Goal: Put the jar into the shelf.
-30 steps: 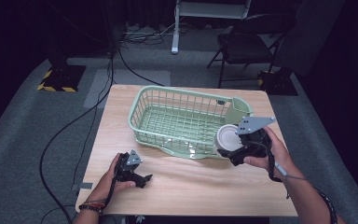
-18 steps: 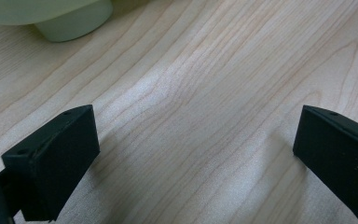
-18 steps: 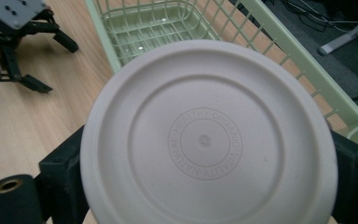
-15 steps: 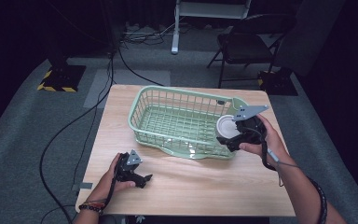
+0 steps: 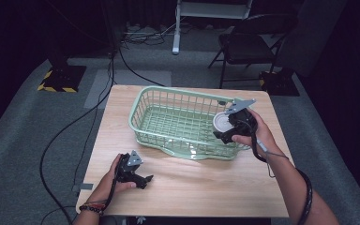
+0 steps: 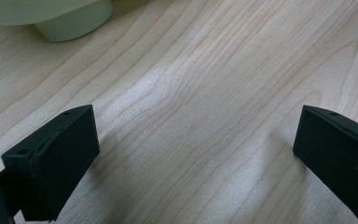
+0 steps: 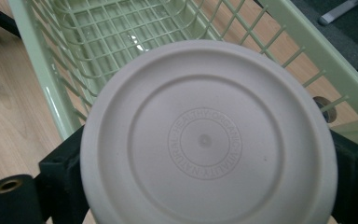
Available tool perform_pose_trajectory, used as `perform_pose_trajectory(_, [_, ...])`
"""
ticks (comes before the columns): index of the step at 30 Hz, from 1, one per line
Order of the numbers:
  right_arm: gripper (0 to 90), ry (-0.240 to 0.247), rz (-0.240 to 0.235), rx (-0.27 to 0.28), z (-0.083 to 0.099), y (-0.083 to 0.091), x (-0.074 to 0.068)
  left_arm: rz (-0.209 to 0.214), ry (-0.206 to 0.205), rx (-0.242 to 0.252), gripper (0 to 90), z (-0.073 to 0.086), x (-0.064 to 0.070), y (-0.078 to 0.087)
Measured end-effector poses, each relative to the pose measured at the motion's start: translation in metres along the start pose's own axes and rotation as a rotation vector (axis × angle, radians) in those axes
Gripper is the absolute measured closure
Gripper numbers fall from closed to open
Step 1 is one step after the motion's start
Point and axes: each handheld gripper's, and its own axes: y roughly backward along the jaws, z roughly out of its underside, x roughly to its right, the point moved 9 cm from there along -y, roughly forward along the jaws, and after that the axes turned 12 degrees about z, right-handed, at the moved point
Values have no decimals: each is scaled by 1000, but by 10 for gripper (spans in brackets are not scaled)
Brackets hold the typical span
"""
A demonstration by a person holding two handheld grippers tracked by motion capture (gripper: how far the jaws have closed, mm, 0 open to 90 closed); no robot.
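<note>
Wooden table (image 5: 192, 187) in a dark room, right gripper (image 5: 229, 126) clamped on a white round container (image 7: 205, 140) over the green basket (image 5: 168, 122), its lower body hidden, left gripper (image 5: 143, 178) resting with jaws apart

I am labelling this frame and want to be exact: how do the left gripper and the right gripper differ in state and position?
The left gripper is open and empty; the right gripper is shut on a white round lid. The left gripper sits low on the wooden table; the right gripper is held over the green basket. Both are black and hand-held.
</note>
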Motion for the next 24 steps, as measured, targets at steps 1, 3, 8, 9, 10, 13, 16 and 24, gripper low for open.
perform_pose_trajectory(1, [100,4,-5,-3,-1,-2,-1,0,0,0,0,0,0,0])
perform_pose_trajectory(3, [100,9,-9,-13,-3,-6,-4,0,0,0,0,0,0,0])
perform_pose_trajectory(8, [100,24,-25,-39,-7,-21,-9,0,0,0,0,0,0,0])
perform_pose_trajectory(9, [100,21,-28,-44,-7,-24,-10,0,0,0,0,0,0,0])
perform_pose_trajectory(10, [100,23,-33,-52,-7,-28,-11,0,0,0,0,0,0,0])
perform_pose_trajectory(13, [100,30,-38,-65,-6,-34,-13,0,0,0,0,0,0,0])
perform_pose_trajectory(16, [100,40,-63,-97,-2,-48,-16,0,0,1,0,0,0,0])
perform_pose_trajectory(24, [100,55,-59,-149,5,-66,-16,0,0,0,0,0,0,0])
